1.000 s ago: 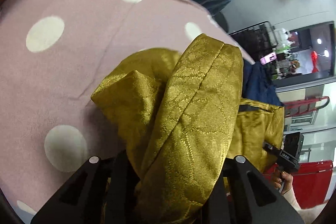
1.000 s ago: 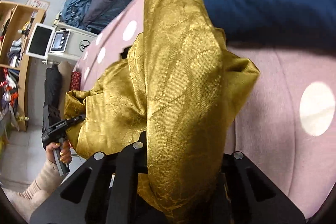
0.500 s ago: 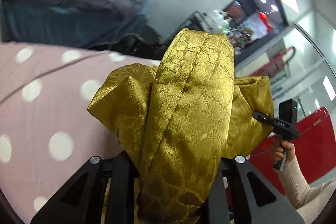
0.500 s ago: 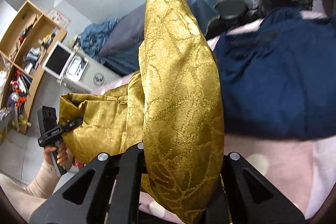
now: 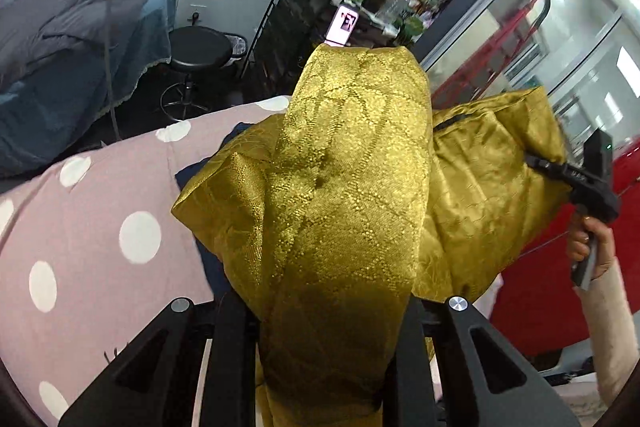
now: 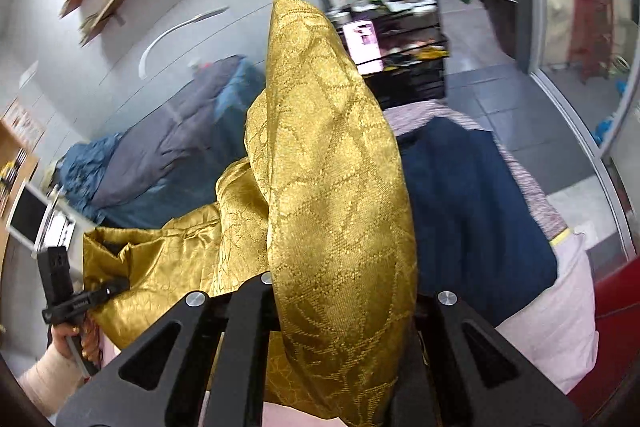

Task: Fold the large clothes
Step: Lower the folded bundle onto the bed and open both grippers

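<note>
A gold brocade garment (image 5: 352, 187) hangs lifted above the pink polka-dot bedcover (image 5: 100, 227), stretched between both grippers. In the left wrist view my left gripper (image 5: 320, 311) is shut on a thick fold of it. Farther right in that view, the right gripper (image 5: 536, 161) pinches the garment's far edge, held by a hand. In the right wrist view the garment (image 6: 332, 167) rises in a tall fold out of my right gripper (image 6: 340, 291), which is shut on it. The left gripper (image 6: 116, 285) grips the opposite corner at the lower left.
A navy garment (image 6: 472, 195) lies on the bed under the gold one. Beyond the bed stand a black stool (image 5: 198, 47), a black shelf cart (image 5: 296, 19) with bottles, and a second bed with a grey duvet (image 5: 72, 19). Something red (image 5: 540, 287) borders the bed's right side.
Both grippers have risen and swung with the gold garment, lifting it off the bedcover. The views now look across the room instead of down at the bed. Both grips have held.
</note>
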